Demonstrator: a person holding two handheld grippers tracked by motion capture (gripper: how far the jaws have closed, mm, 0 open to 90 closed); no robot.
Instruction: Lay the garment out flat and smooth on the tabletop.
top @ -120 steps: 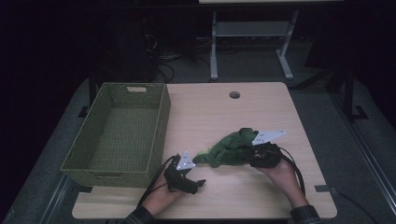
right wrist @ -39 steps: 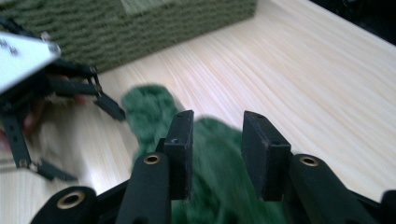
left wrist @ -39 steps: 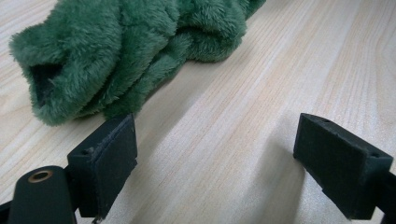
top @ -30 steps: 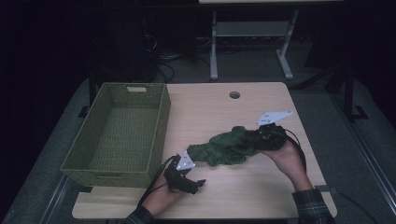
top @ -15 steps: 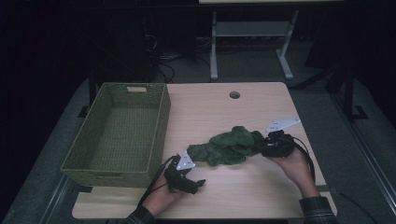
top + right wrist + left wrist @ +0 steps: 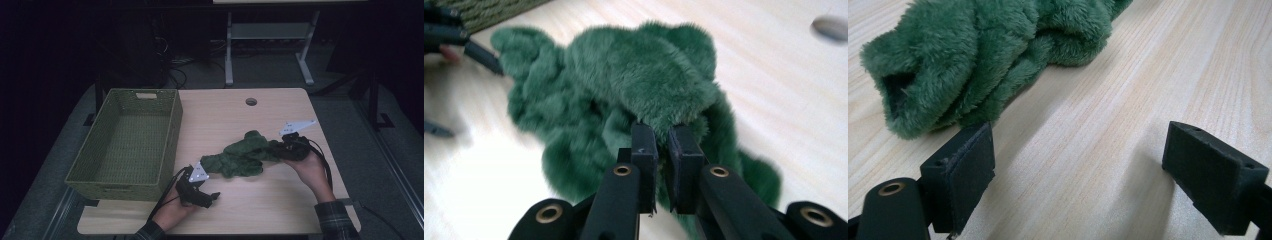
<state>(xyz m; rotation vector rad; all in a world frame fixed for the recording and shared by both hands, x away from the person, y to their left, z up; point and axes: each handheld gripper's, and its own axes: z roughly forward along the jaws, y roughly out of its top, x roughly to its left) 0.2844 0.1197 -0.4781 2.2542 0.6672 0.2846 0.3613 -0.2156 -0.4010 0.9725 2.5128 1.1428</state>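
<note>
Now the green fuzzy cloth (image 6: 243, 155) lies bunched on the wooden table (image 6: 260, 210), stretched in a crumpled band from near the middle toward the right, with the woven green basket (image 6: 172, 137) standing on the table's left side, well apart from the cloth's right end and near its left end. At the right end of the cloth, the right gripper (image 6: 280, 149) has its jaws brought almost together; they have just been closing, and in the right gripper view the pads (image 6: 644, 150) pinch a fold of the plush fabric (image 6: 649, 85) between them, so this gripper is grasping the cloth. On the near side, just right of the basket's near corner, the left gripper (image 6: 212, 187) rests low over the table in the person's left hand (image 6: 172, 212). Its jaws stand wide apart in the left gripper view, released, with bare wood between them, and the left pad (image 6: 965, 167) sits just beside the near end of the cloth (image 6: 963, 55) without pressing it. A small round hole (image 6: 251, 101) shows in the table's far edge area.
</note>
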